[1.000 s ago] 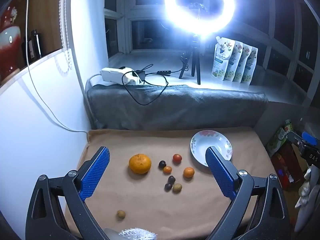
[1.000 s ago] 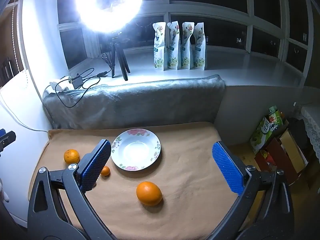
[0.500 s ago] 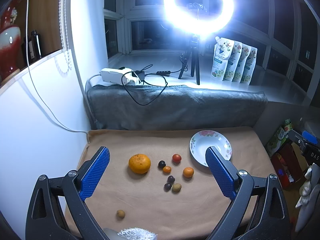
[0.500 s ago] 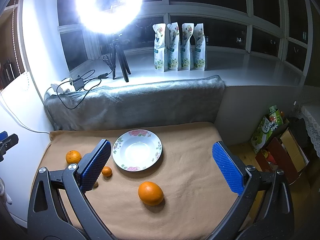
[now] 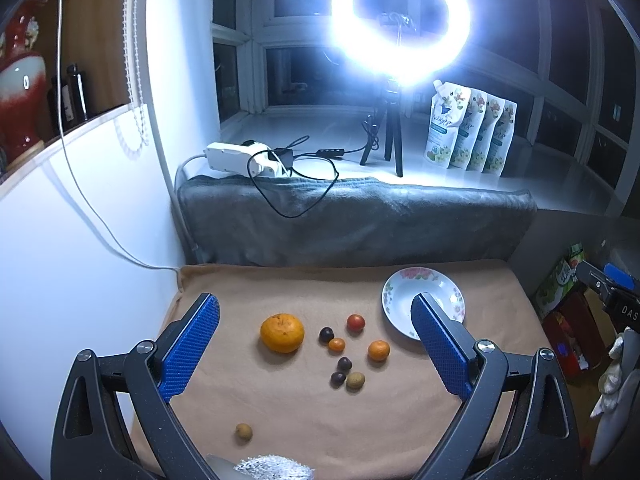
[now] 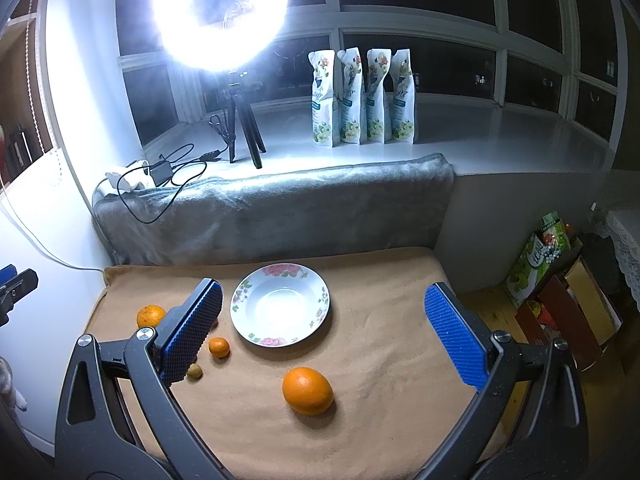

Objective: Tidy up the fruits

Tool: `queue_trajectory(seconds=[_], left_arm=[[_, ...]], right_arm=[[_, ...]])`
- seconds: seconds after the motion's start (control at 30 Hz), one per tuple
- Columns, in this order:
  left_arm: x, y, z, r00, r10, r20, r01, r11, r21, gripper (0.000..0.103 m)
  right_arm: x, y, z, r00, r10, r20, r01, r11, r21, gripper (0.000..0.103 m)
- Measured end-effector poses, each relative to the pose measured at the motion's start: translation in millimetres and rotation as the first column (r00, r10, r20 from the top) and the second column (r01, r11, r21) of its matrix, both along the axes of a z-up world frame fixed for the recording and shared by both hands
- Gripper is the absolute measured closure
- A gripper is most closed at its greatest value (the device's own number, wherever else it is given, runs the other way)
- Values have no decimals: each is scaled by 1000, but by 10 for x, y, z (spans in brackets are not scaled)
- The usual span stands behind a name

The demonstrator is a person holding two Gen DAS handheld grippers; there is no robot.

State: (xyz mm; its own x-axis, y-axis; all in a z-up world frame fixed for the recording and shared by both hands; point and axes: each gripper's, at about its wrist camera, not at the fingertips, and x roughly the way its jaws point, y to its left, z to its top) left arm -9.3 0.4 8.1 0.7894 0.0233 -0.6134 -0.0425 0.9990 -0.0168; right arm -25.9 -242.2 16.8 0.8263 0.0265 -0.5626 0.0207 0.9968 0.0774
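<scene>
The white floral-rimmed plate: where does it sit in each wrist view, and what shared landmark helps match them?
Left wrist view: the white floral-rimmed plate lies right of centre on the tan cloth, partly behind the left gripper's right finger.
Right wrist view: the plate lies near the centre, just right of the right gripper's left finger.
Shared landmark: the glowing ring light on its tripod.

Floral plate [image 6: 280,276] empty on tan cloth; large orange [image 6: 307,390] near it, small fruits [image 5: 343,350] scattered apart

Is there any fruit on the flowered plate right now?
No, the flowered plate holds nothing, and the big orange lies on the tan cloth in front of it.
</scene>
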Motion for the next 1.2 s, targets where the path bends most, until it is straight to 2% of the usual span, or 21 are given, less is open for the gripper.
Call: queue_trajectory(seconds=[1.2], left_arm=[[74,-8,-13,1000,-1,-5,1,1000,4,6]], right_arm=[[24,4,-13,1000,0,-5,0,1000,6,0]])
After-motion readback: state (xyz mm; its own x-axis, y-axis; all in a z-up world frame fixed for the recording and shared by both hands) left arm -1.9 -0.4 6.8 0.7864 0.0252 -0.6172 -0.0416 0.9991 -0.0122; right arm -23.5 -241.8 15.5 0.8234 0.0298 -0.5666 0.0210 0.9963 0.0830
